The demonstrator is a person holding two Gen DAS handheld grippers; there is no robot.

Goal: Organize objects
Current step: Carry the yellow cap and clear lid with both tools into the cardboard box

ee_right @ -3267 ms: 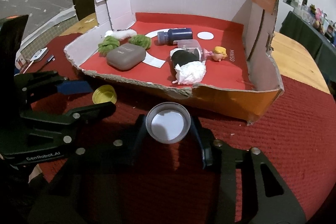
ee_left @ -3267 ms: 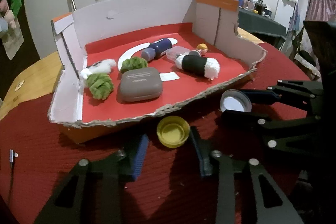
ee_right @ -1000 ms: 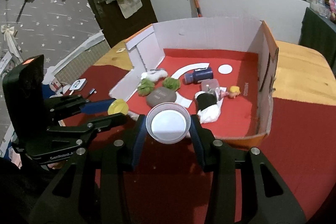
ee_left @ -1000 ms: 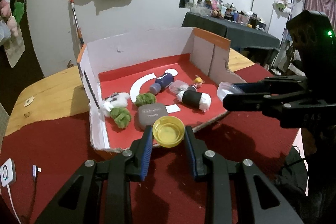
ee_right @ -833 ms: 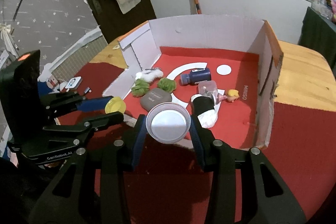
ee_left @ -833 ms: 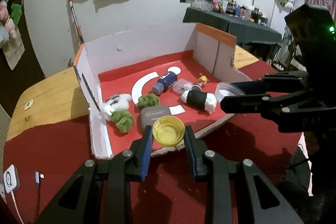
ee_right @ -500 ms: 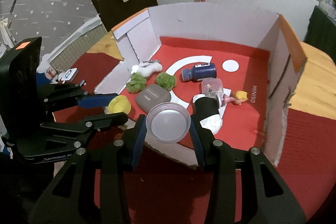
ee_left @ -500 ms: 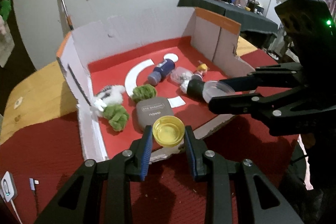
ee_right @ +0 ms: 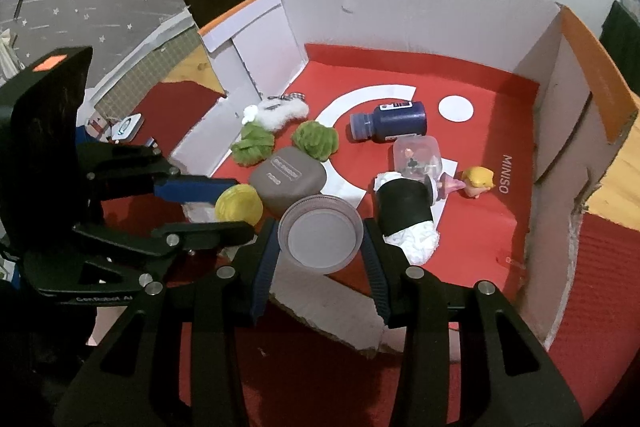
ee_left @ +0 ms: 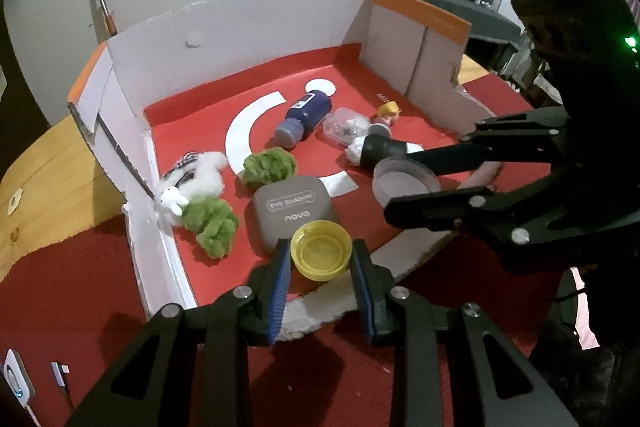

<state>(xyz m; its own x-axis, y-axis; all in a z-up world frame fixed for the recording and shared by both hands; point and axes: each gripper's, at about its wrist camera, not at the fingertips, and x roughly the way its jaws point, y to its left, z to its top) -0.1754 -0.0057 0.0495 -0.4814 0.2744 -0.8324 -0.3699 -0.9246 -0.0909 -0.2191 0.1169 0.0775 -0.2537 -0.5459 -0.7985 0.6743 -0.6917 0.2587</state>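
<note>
My left gripper (ee_left: 320,255) is shut on a yellow lid (ee_left: 321,249) and holds it over the torn front edge of the red-floored cardboard box (ee_left: 240,27), just in front of a grey eye-shadow case (ee_left: 294,211). My right gripper (ee_right: 320,239) is shut on a grey round lid (ee_right: 320,235) and holds it over the box's front edge, between the grey case (ee_right: 286,181) and a black-and-white roll (ee_right: 406,217). In the right wrist view the left gripper (ee_right: 224,205) holds the yellow lid (ee_right: 238,207) at the left.
In the box lie two green pompoms (ee_left: 270,167) (ee_left: 210,223), a white bunny plush (ee_left: 192,183), a dark blue bottle (ee_left: 306,115), a clear capsule (ee_left: 344,127) and a small blonde figure (ee_left: 388,113). A small white device (ee_left: 16,379) lies on the red cloth (ee_left: 60,287).
Both grippers have moved forward and down with their lids, from above the cloth to over the box's front edge. The box looms larger in both views.
</note>
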